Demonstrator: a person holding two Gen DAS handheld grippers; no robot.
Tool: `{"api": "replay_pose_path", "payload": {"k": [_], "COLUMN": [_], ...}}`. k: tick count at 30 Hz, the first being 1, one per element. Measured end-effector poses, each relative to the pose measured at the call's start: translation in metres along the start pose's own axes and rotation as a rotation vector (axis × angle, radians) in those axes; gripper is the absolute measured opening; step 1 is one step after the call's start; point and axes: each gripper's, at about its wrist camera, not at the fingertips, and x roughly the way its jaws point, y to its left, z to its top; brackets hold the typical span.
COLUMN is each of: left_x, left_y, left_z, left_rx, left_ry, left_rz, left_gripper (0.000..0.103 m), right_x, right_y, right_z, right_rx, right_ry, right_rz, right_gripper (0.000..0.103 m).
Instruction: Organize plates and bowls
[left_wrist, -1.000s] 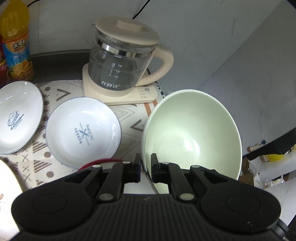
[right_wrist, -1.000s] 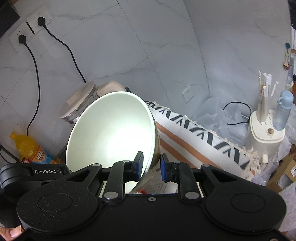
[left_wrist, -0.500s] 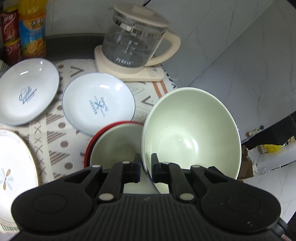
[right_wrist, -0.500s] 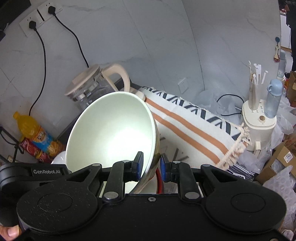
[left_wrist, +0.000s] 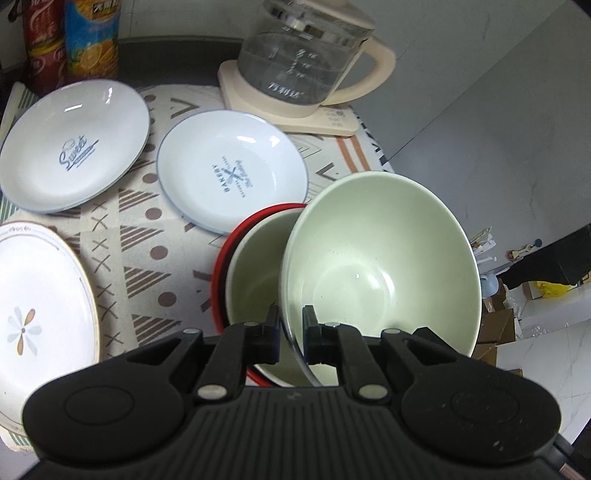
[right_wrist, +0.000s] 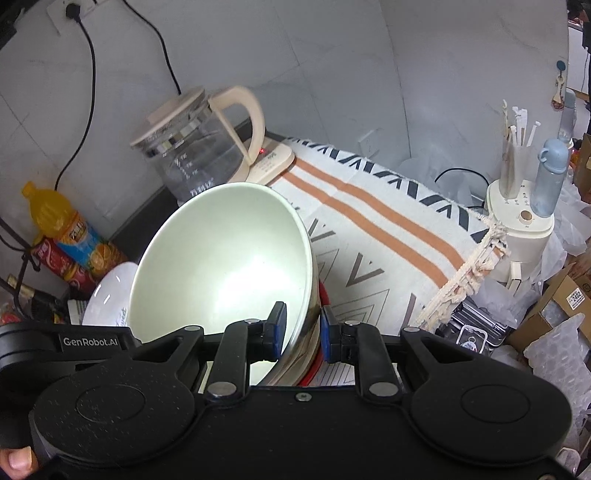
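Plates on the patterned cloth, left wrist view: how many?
3: Sweet plate far left, Bakery plate centre beside the red-rimmed bowl, flower plate at the left edge. More may be hidden.

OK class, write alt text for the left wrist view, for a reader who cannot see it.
The left gripper pinches the rim of a tilted pale green ceramic bowl above a matching bowl nested in a red-rimmed bowl. Behind, on a patterned tablecloth, lie three white plates and a glass kettle.

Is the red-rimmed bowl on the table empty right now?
No, the red-rimmed bowl already has a pale green bowl nested inside it.
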Motion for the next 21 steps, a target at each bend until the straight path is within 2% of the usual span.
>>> {"api": "replay_pose_path", "payload": {"k": [8, 16, 21], "left_x": [0.015, 0.025, 0.027], "left_y": [0.007, 0.016, 0.018], "left_z": [0.001, 0.001, 0.003], "left_rx": [-0.019, -0.083, -0.105], "left_ry": [0.035, 0.096, 0.118], "left_rz": [0.033, 0.027, 0.026], "left_gripper": [0.009, 0.01, 0.011], "right_x": [0.015, 0.029, 0.035], "right_y": [0.003, -0.002, 0.002], "right_z": [-0.001, 0.006, 0.011], "right_rx": [-0.021, 0.032, 0.003], "right_ry": [0.037, 0.063, 0.069], "right_rz": [-0.003, 0.005, 0.001], "right_gripper": [0.019, 0.016, 0.014]}}
